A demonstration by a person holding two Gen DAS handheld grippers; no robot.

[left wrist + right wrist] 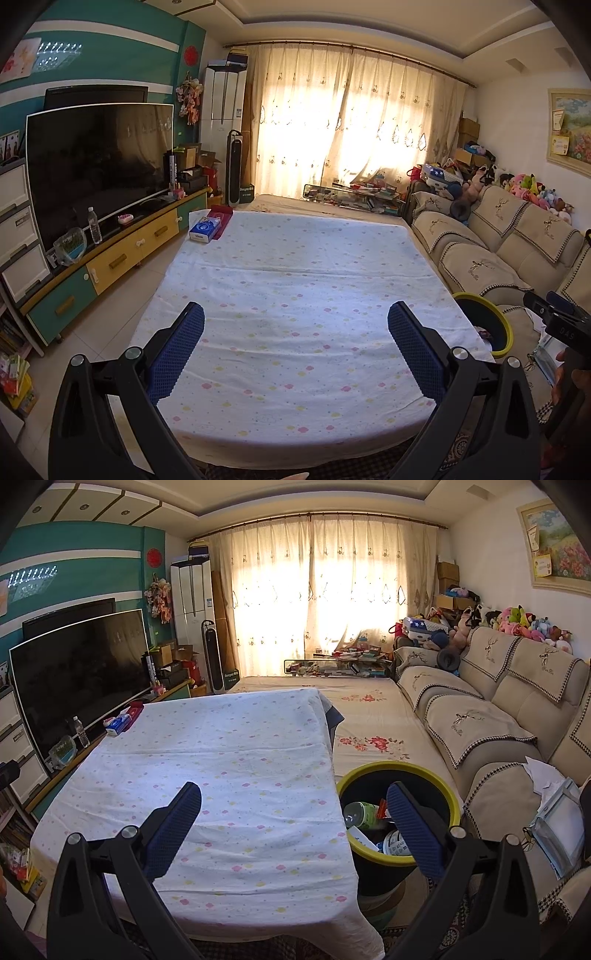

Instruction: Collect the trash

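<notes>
Sofa (491,716) with embroidered covers runs along the right wall, and a television (99,162) stands on a low cabinet (122,254) at the left. Between them the table (229,775) lies under a white cloth dotted with small coloured shapes, bare but for a blue tissue box (205,229) at its far left corner. Just beside the table's right edge stands a dark trash bin (399,771) with a yellow rim; inside it lie a bottle, a round container and other scraps. Left tongs (295,350) hang spread wide above the cloth, gripping nothing. Right tongs (293,829) are also spread wide and empty, one finger over the cloth, the other over the bin's mouth.
</notes>
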